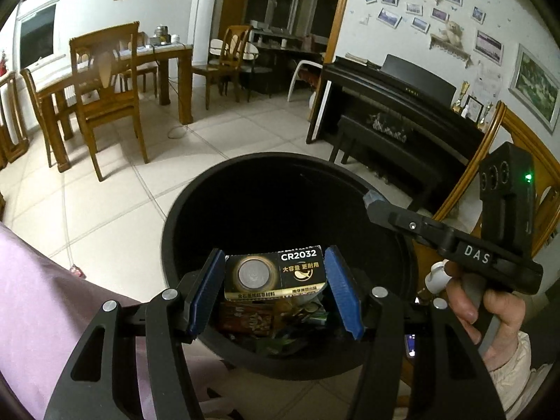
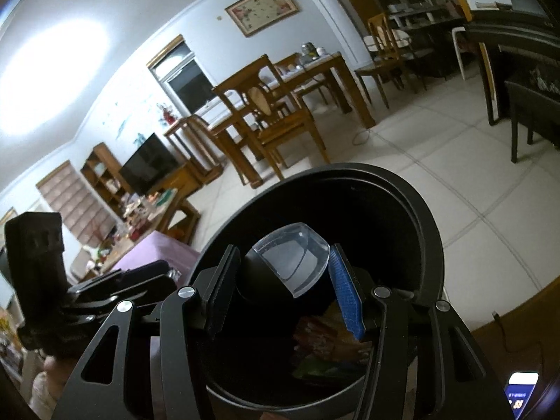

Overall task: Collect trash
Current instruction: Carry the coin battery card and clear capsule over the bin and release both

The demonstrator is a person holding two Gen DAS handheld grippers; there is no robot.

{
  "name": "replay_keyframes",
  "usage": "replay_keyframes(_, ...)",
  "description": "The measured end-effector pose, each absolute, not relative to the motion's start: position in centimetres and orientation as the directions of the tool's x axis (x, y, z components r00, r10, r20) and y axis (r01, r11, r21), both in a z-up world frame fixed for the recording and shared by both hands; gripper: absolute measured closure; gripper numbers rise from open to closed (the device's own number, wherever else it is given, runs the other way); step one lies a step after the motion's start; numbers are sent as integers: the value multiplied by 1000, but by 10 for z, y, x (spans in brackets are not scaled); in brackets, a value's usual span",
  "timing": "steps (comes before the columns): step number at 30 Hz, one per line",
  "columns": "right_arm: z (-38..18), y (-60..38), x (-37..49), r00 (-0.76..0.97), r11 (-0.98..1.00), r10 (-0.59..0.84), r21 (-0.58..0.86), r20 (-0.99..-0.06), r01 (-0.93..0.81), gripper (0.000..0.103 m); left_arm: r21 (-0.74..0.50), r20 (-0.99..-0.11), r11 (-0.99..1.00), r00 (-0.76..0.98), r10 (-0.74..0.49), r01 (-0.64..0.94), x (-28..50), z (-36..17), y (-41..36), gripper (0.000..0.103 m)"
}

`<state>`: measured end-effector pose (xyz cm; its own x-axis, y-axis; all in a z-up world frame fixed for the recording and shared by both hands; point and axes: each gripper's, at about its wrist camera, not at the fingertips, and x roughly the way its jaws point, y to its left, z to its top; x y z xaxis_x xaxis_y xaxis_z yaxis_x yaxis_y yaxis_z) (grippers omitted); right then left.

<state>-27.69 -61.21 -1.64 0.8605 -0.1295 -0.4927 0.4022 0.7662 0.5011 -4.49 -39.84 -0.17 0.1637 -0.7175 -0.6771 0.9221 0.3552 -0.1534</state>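
Observation:
A black round trash bin stands on the tiled floor with wrappers and packets at its bottom. Over its mouth my left gripper is shut on a black-and-gold CR2032 battery card, its blue pads pressing both edges. In the right wrist view my right gripper hangs over the same bin, shut on a clear plastic piece with a dark rounded part behind it. The right gripper also shows in the left wrist view, at the bin's right rim, held by a hand.
A purple cloth lies to the bin's left. A wooden dining table with chairs stands behind on the left, a black piano behind on the right. A wooden chair back is close at the right. A lit phone lies nearby.

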Motion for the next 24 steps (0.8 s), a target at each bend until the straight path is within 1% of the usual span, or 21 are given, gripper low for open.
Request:
replay_keyframes(15, -12, -609, -277, 857, 751, -160, 503, -489, 428, 50, -125, -689, 282, 121, -714, 951, -63, -5, -420, 44)
replay_keyframes(19, -12, -606, -277, 853, 750, -158, 502, -497, 431, 49, -89, -698, 260, 126, -705, 962, -70, -4, -426, 42)
replay_keyframes(20, -12, -603, -276, 853, 749, -156, 504, -498, 431, 47, -79, -700, 256, 129, -702, 963, -72, -4, -426, 40)
replay_keyframes(22, -12, -600, -277, 855, 747, -156, 507, -494, 430, 33, -52, -697, 253, 146, -702, 966, -75, -2, -424, 24)
replay_keyframes(23, -12, -599, -277, 856, 746, -157, 509, -492, 429, 32, -38, -691, 256, 160, -705, 966, -76, 0, -421, 21)
replay_keyframes(24, -12, -597, -277, 858, 746, -156, 511, -490, 428, 31, -30, -687, 255, 165, -708, 967, -76, 1, -420, 21)
